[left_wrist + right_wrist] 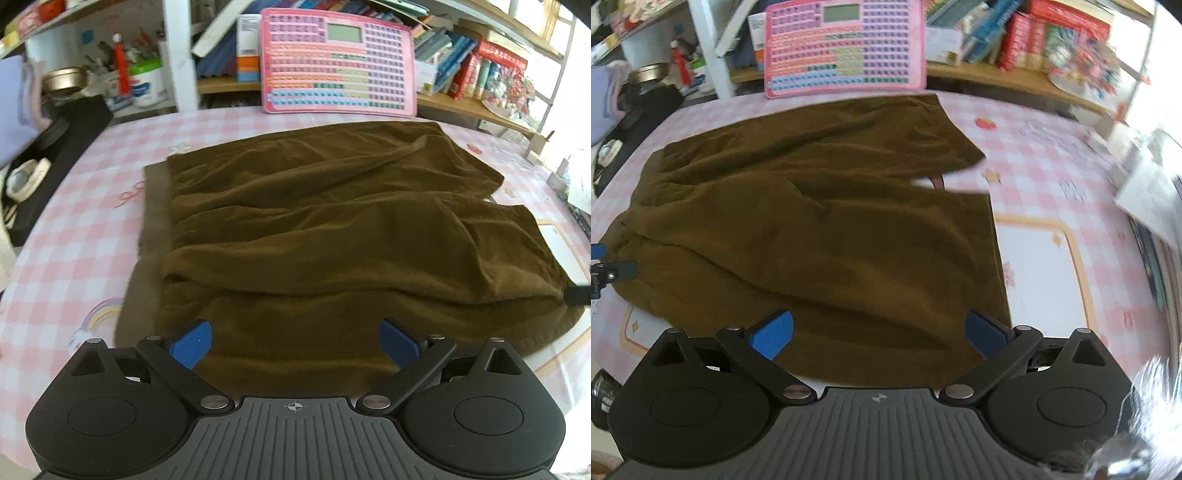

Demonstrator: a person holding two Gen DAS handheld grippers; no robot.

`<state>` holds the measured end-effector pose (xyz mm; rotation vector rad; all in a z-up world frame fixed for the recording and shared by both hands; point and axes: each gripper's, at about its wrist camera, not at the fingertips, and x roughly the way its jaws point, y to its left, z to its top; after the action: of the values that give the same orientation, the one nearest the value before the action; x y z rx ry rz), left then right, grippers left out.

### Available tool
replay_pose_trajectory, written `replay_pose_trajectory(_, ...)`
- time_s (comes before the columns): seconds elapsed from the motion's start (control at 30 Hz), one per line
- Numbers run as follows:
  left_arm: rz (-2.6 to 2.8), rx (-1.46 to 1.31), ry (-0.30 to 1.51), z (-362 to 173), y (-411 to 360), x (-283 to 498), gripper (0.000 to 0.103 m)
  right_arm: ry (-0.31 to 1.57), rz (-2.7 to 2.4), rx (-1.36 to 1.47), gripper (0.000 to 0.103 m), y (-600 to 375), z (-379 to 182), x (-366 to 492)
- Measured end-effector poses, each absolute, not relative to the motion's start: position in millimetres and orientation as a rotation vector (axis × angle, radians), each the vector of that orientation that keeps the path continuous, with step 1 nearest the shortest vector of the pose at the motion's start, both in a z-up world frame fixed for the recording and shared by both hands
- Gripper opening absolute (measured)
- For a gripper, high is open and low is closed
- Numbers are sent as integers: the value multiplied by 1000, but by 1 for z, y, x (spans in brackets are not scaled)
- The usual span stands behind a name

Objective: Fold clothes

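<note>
Covering much of the pink checked surface is lying a brown garment, rumpled, partly folded over itself, near edge just ahead of both tools. Left tongs are hovering wide open, gripping nothing. Right tongs are likewise gaping wide, empty, over the garment's near edge.

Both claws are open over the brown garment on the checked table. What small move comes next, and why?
Probably lower each open claw, left claw and right claw, onto the near hem of the brown garment and close. Neither holds anything, and the cloth lies rumpled, only partly folded.
</note>
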<state>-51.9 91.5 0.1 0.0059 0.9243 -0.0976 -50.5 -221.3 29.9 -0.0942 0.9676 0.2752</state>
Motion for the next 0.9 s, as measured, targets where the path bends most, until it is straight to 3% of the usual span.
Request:
replay_pose_trajectory(0.33, -4, -64, 885, -3, 80, 4, 99, 844, 434, -151, 101, -258, 38, 64)
replay_pose_trajectory(0.63, 107, -1, 896, -3, 95, 61, 99, 780, 632, -201, 99, -261, 29, 190)
replay_pose_trajectory(0.9, 125, 102, 889, -1, 103, 97, 99, 779, 746, -300, 98, -244, 10, 253)
